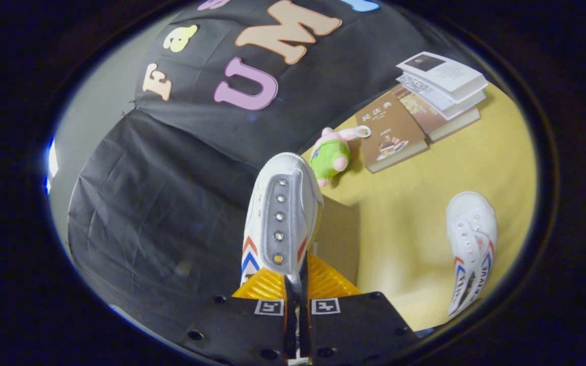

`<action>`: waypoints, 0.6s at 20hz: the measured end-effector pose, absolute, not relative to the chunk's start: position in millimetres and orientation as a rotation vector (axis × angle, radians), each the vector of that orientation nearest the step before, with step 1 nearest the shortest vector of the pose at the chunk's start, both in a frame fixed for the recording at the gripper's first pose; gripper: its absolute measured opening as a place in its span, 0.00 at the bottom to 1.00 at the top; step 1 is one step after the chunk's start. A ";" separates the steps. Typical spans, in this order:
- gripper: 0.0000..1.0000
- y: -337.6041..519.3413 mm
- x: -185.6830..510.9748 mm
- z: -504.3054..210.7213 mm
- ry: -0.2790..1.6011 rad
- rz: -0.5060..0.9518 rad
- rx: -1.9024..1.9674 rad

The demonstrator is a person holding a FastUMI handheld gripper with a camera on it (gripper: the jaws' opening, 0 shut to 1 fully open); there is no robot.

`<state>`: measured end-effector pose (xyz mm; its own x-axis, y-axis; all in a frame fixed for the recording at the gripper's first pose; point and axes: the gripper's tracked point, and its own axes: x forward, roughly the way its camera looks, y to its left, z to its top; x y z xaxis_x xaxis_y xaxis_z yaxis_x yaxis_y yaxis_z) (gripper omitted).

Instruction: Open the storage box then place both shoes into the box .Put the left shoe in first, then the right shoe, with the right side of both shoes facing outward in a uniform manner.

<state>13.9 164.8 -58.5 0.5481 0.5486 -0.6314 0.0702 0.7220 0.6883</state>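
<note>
The gripper (297, 277) has its fingers pressed nearly together, pinching the collar edge of a shoe (281, 213), which rises toe-up just ahead of them; a thin edge probably gives the surest hold for carrying it. To the gripper's right, the second shoe (470, 244) lies flat on the bench (415, 203), likely waiting its turn. Beyond sit a plush toy (331, 155) and books (425, 109), apart from the shoes. The box cannot be made out.

My tool (297, 284) is clamped on a white shoe (283, 213) that blocks the way straight ahead. To its right the worktop (415, 213) lies bare up to the second shoe (471, 244); a plush toy (331, 155) and books (425, 107) crowd the far edge.
</note>
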 end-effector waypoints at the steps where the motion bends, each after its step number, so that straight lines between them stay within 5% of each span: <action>1: 0.06 184.2 15.8 -58.8 0.988 0.334 0.748; 6: 0.06 259.0 32.2 -95.1 1.081 0.343 0.754; 12: 0.06 279.5 54.9 -161.2 1.138 0.153 0.623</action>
